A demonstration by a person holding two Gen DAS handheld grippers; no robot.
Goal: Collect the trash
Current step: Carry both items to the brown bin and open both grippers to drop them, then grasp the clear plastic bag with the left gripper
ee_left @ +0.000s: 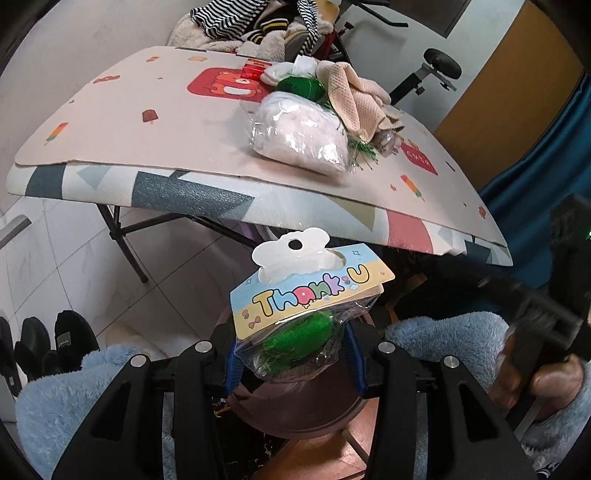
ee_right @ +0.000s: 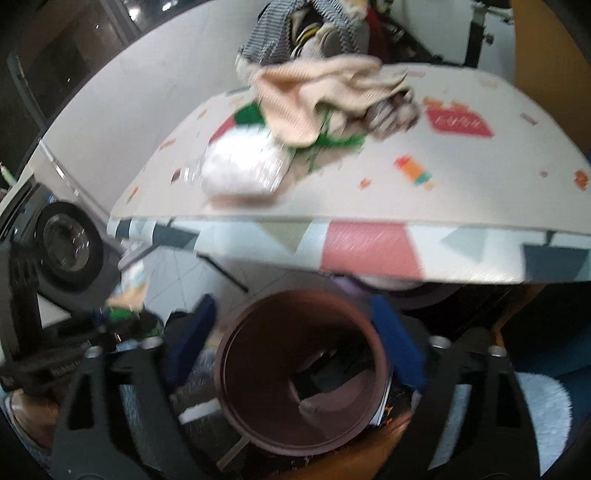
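Note:
My left gripper (ee_left: 293, 356) is shut on a clear "Thank U" packet (ee_left: 295, 314) with green stuffing inside, held below the table edge and over the brown round bin (ee_left: 295, 417). My right gripper (ee_right: 291, 347) is open and empty, its blue pads either side of the same bin (ee_right: 236, 376), which has scraps inside. On the table (ee_left: 147, 110) lie a clear bag of white stuff (ee_left: 299, 136), a beige cloth (ee_left: 354, 99), green shreds (ee_left: 365, 149) and a crumpled wrapper (ee_left: 386, 140). The right view is blurred.
A small red box (ee_left: 253, 70) and a white wad (ee_left: 291, 70) sit at the table's far side. Striped clothes (ee_left: 240, 22) pile behind it. Black shoes (ee_left: 55, 343) stand on the tiled floor at the left. Blue fluffy fabric (ee_left: 443, 332) lies by the bin.

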